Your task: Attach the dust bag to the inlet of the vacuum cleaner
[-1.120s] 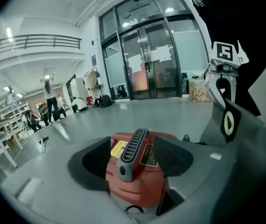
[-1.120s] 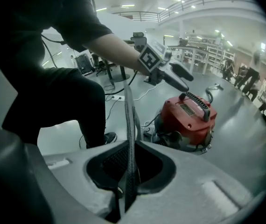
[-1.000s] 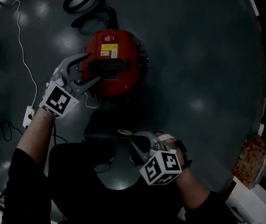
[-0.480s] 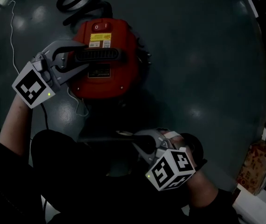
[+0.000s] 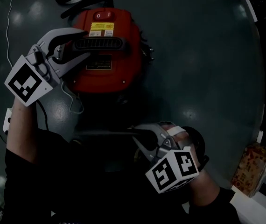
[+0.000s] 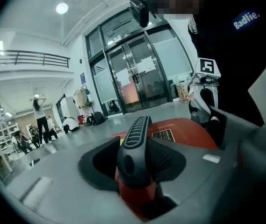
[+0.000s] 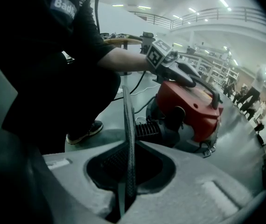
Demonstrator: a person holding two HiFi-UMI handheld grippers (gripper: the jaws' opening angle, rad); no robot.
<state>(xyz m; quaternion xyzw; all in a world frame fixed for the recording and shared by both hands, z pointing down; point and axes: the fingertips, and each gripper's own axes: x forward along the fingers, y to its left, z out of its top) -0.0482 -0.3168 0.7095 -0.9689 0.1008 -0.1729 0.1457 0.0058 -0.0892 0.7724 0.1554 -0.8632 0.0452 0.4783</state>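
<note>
Dark polished floor (image 5: 207,55) fills the head view, with a red vacuum cleaner (image 5: 109,73) standing on it. The left hand-held gripper (image 5: 84,44) is clamped on the vacuum's black carrying handle (image 5: 100,43). The right hand-held gripper (image 5: 137,137), nearer the person and apart from the vacuum, pinches a flat dark dust bag (image 5: 102,135).

Left gripper view: the ribbed handle sits gripped between both jaws.

Right gripper view: the bag's thin edge is nipped between nearly closed jaws. A black ribbed port (image 7: 149,129) low on the vacuum is probably the inlet.

The step in hand appears to be steadying the machine. Next, the bag's opening must be brought squarely to that port.

A second ago the left jaws gaped wide beside the handle.
</note>
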